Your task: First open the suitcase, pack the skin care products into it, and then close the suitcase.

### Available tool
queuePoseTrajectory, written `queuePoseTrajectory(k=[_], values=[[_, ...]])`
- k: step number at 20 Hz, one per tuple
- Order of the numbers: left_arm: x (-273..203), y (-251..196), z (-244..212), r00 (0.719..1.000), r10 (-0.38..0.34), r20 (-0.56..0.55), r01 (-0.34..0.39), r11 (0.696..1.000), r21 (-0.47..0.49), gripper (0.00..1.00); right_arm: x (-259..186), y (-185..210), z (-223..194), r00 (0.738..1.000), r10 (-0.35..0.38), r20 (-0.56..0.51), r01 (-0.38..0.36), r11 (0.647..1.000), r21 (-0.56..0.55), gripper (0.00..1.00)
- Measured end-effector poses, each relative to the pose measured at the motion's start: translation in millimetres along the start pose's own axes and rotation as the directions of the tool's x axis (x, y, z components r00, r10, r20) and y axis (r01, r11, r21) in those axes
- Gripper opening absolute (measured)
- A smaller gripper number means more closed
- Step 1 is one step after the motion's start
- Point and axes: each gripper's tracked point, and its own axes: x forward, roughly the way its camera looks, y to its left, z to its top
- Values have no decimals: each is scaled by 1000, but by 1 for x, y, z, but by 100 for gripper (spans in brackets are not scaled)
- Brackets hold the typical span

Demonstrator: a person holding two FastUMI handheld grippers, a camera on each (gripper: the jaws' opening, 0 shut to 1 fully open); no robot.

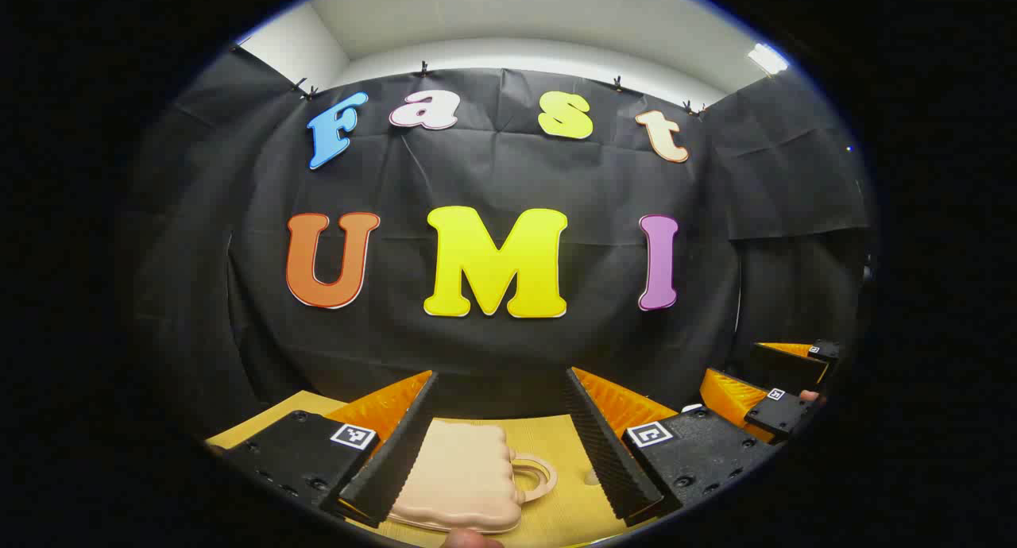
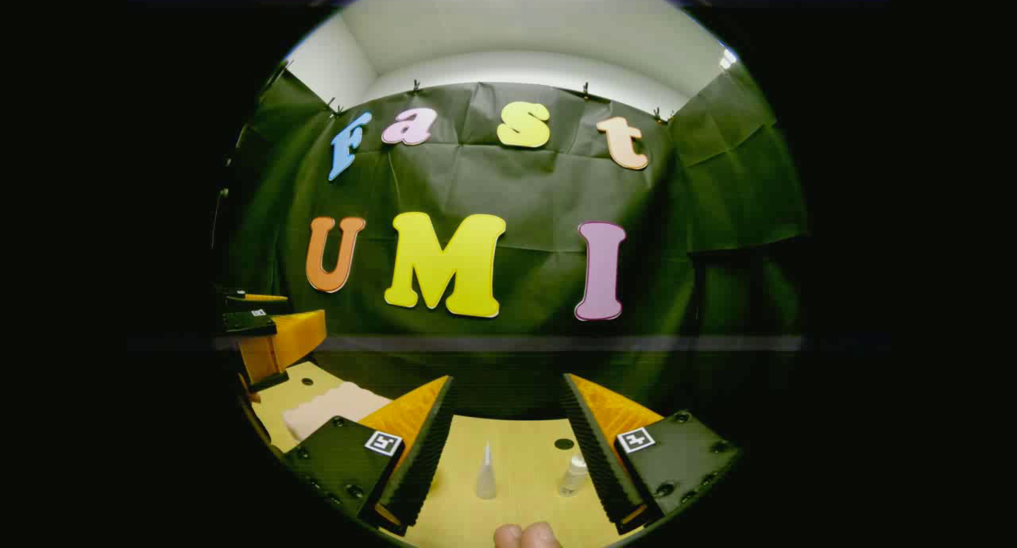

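A small cream suitcase (image 1: 461, 476) lies flat and closed on the yellow table (image 1: 548, 441), its handle (image 1: 534, 475) pointing right. My left gripper (image 1: 502, 373) is open above it, one finger on each side and neither touching. In the right gripper view, a cone-shaped tube (image 2: 485, 472) and a small clear bottle (image 2: 573, 475) stand on the table (image 2: 520, 453). My right gripper (image 2: 507, 379) is open above them with nothing held. The suitcase (image 2: 330, 409) sits to their left.
The right gripper (image 1: 755, 369) hangs at the far right of the left gripper view. The left gripper (image 2: 274, 318) sits at the far left of the right gripper view. The table has small round holes (image 2: 564, 444). Black cloth walls the back. A fingertip (image 2: 524, 536) shows at the bottom.
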Motion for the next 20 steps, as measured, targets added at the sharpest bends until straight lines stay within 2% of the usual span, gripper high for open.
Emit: queuePoseTrajectory(k=[5, 15, 20], values=[[1, 3, -4, 1000, 25, -19, -25, 1000, 8, 99, 5, -6, 0, 1000, -26, -3, 26, 1000, 14, 80], [5, 0, -21, 997, 53, -64, -51, 998, 28, 99, 12, -14, -8, 1000, -17, -20, 18, 1000, 19, 80], [6, -19, -42, 993, 28, -114, -18, 996, 89, 99, 15, -32, -15, 999, -17, -41, 18, 1000, 3, 79]])
